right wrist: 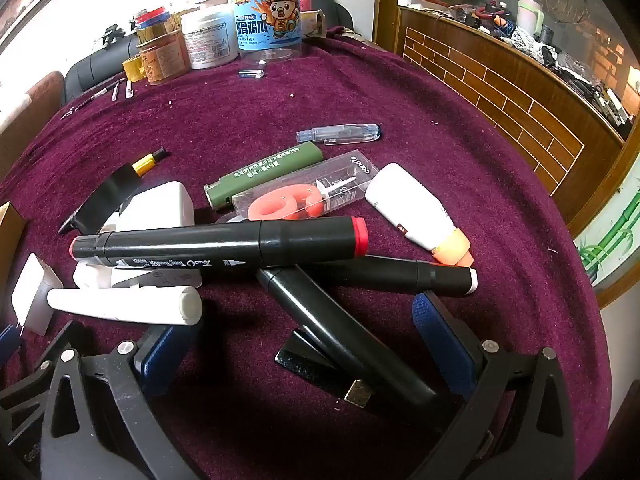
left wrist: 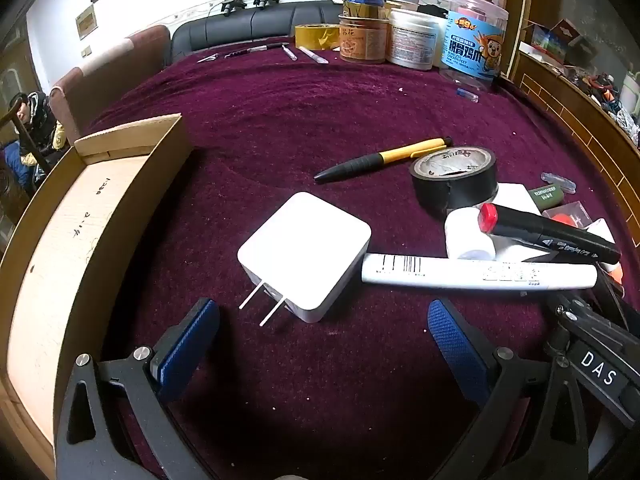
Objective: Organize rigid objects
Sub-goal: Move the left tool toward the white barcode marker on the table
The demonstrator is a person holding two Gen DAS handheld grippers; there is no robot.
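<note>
My left gripper [left wrist: 322,340] hangs open over the maroon cloth, just short of the prongs of a white charger [left wrist: 304,256]. A cardboard box [left wrist: 80,220] stands to its left. A yellow-black pen [left wrist: 384,158], a black tape roll [left wrist: 454,182] and a white marker [left wrist: 476,274] lie to the right. My right gripper [right wrist: 306,350] is open above a pile. A black marker [right wrist: 348,332] lies between its fingers, untouched by the pads. A red-capped black marker [right wrist: 220,246] crosses the pile, with a glue bottle [right wrist: 416,212] and a green stick [right wrist: 264,178] beyond.
Several jars [left wrist: 404,36] and a yellow tape roll [left wrist: 318,36] stand along the table's far edge. A wooden counter [right wrist: 500,92] runs along the right. A clear pen [right wrist: 340,134] lies apart. A seated person [left wrist: 36,124] is beyond the box.
</note>
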